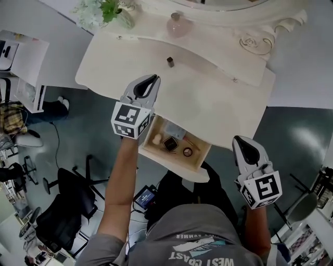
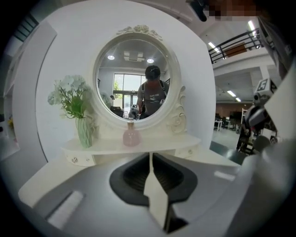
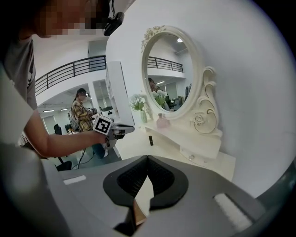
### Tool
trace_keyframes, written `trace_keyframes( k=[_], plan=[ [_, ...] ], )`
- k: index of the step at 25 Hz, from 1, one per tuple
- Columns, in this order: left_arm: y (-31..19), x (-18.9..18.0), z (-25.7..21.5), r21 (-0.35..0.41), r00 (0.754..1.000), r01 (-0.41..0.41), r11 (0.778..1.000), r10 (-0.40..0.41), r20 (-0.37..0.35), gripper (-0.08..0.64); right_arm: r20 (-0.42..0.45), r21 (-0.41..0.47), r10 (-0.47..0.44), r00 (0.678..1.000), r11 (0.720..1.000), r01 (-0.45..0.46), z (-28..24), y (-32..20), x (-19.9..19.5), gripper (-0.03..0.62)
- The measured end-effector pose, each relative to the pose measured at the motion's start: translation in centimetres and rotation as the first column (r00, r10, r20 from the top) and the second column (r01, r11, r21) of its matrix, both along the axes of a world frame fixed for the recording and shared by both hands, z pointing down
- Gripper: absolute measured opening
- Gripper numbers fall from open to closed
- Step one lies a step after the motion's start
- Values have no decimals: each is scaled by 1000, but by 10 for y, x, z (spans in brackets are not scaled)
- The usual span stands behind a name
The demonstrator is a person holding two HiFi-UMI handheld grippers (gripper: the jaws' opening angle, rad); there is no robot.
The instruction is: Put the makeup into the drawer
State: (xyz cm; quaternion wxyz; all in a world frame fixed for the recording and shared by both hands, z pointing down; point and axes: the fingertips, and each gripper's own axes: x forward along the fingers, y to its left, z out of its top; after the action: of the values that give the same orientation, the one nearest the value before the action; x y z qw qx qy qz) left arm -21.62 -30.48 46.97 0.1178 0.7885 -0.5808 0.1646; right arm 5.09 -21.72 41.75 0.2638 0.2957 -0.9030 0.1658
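A small dark makeup tube [image 1: 170, 62] stands upright on the white dressing table [image 1: 218, 104], also seen in the right gripper view [image 3: 151, 140]. The table's drawer [image 1: 154, 139] is pulled open toward me and holds a dark square compact [image 1: 170, 143], a round ring-like item [image 1: 187, 151] and a thin stick. My left gripper [image 1: 154, 78] hovers over the table's left part, just short of the tube, its jaws together and empty [image 2: 151, 155]. My right gripper [image 1: 237, 138] hangs off the table's right front edge, jaws together with nothing between them [image 3: 148, 158].
A pink bottle [image 1: 179, 25] and a vase of flowers [image 1: 106, 11] stand on the raised back shelf under the round mirror [image 2: 138, 83]. A black office chair [image 1: 67, 202] and a white cabinet [image 1: 26, 67] are on the floor to the left.
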Motion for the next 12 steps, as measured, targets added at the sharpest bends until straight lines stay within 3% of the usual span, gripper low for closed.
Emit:
trace_keyframes(
  k=[7,12],
  plan=[
    [-36,-7,39,-30,1000,23,999,-23,1,48,-25,-48,14,1000,999,-15,27,-7,10,3],
    [-60,-12,64,-47,998,56,997,-57,-17,114,-45,-78,15,999,997,-19,44,-9,16,3]
  ],
)
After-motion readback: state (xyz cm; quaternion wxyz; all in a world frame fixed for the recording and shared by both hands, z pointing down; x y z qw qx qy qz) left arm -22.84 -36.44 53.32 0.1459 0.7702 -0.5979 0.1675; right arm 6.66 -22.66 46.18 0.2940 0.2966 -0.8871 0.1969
